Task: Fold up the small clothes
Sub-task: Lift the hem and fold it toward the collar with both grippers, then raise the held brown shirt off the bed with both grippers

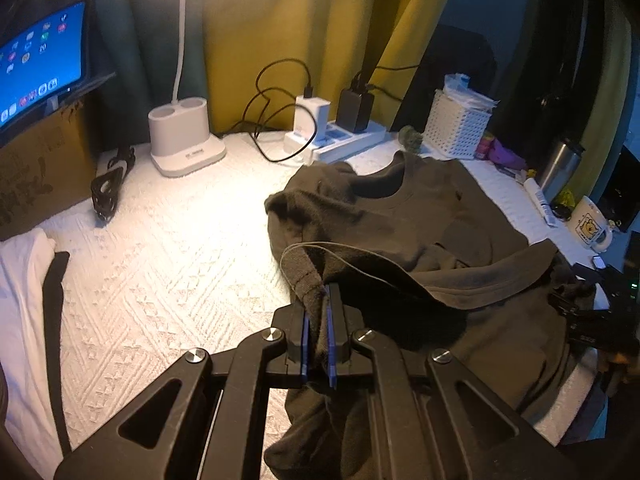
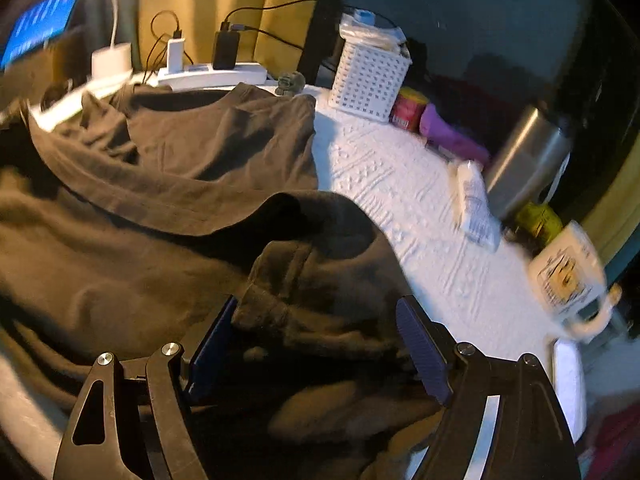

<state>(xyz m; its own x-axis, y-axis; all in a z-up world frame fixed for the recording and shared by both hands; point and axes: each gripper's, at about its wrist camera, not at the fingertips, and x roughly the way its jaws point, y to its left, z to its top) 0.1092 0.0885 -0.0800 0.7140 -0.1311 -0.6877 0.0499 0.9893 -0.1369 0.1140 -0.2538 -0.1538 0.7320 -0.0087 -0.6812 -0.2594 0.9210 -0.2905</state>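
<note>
A dark olive-brown knit sweatshirt lies crumpled across the right half of the worktop, which is covered by a white textured quilted cloth; its round neckline points toward the white power strip at the back. The left tool is clamped on a ribbed hem edge, which bunches up between its blue pads, apparently so that this corner stays anchored while the fabric is carried over. The right tool has its jaws spread wide, with a rumpled cuff lying loose between them and neither pad pressing on it. I judge that this side is freed for a fresh grip. The white mug stands near the worktop edge, close enough to be snagged.
</note>
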